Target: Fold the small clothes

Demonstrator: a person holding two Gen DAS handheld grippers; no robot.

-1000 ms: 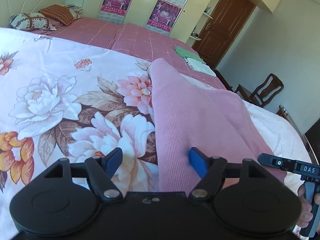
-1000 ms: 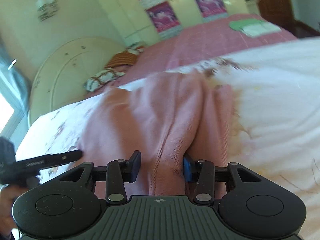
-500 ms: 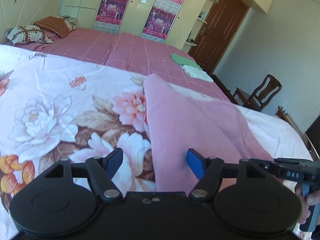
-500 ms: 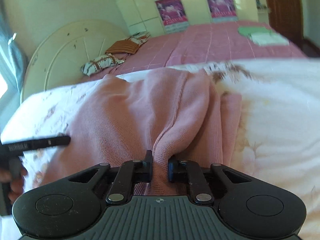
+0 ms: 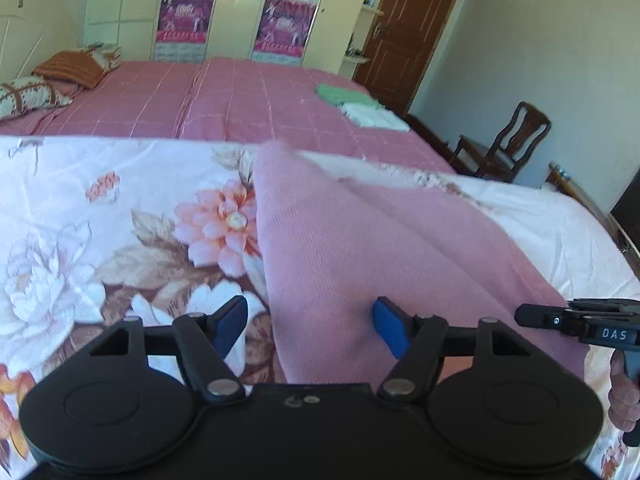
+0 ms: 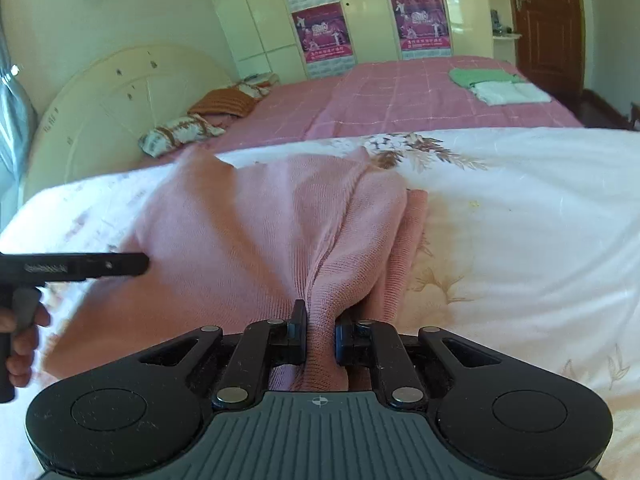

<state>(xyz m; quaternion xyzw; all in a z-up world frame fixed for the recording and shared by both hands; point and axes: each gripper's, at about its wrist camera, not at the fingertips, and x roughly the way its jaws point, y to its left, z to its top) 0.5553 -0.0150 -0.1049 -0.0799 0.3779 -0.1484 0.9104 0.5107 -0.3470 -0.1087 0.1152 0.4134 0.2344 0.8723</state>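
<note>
A pink knit garment [image 5: 360, 248] lies on the floral bedspread [image 5: 100, 216]. My left gripper [image 5: 310, 326] is open, its blue pads on either side of the garment's left edge, gripping nothing. My right gripper [image 6: 320, 330] is shut on a bunched fold of the pink garment [image 6: 260, 224] and lifts it a little, so the cloth fans out ahead. The right gripper's body shows at the right edge of the left wrist view [image 5: 580, 320]; the left gripper's body shows at the left of the right wrist view [image 6: 76, 266].
Behind lies a pink checked bed cover [image 6: 420, 96] with folded green and white clothes [image 6: 496, 84] and pillows [image 6: 180, 134] by the headboard. Wardrobes, a brown door [image 5: 404, 32] and a wooden chair [image 5: 508, 140] stand beyond.
My right gripper closed on the garment's fold and raised it. My left gripper stayed open and lifted slightly, with more of the far bed in view.
</note>
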